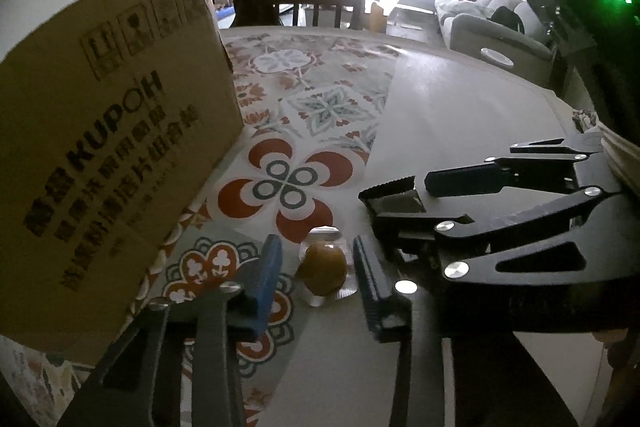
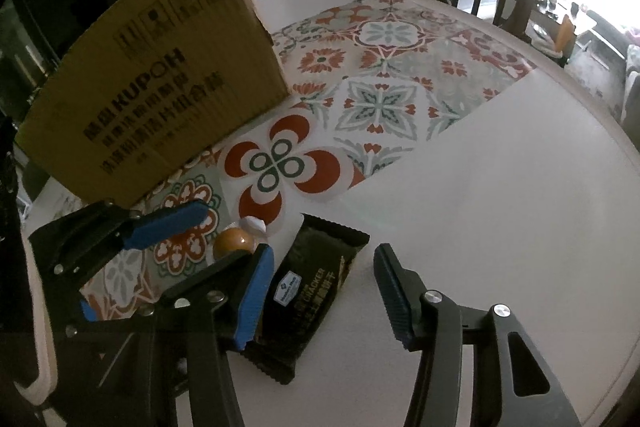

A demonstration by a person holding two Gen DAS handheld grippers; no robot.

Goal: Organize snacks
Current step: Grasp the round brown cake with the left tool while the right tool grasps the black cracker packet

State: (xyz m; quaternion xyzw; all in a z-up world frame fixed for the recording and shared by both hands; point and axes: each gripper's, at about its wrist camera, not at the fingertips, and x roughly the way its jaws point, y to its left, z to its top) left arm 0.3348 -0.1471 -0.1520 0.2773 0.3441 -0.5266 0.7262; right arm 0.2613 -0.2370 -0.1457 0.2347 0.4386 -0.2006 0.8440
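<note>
- A wrapped round sweet (image 1: 322,269), amber-brown inside a clear twisted wrapper, is seen lying on the patterned tablecloth (image 1: 308,107) near the table's front edge.
- The left gripper (image 1: 318,273) is lowered around this sweet: its blue pads (image 1: 268,269) stand on either side of it, with a narrow gap visible on each side, so the sweet is not yet pressed.
- In the right wrist view the same sweet (image 2: 233,242) is seen between the left gripper's (image 2: 224,239) two blue pads, its white wrapper twist poking out beyond them.
- A dark cracker packet (image 2: 310,291), with a blue-and-white label and the word CRACKER on it, lies flat on the bare white table (image 2: 500,187), just beside the sweet.
- The right gripper (image 2: 324,297) is held over this packet with its jaws fairly wide apart; its left pad sits at the packet's near long edge, though contact cannot be confirmed, while the other pad is clear of the packet.
- In the left wrist view the right gripper (image 1: 394,193) is seen from the side, low over the table, with the packet's serrated end (image 1: 390,185) showing at its tip.
- A large brown cardboard box (image 1: 112,147), printed KUPOH, stands on the tablecloth to the left, near both snacks but not touching them.
- A dark wooden chair (image 1: 316,1) is seen at the table's far side.
</note>
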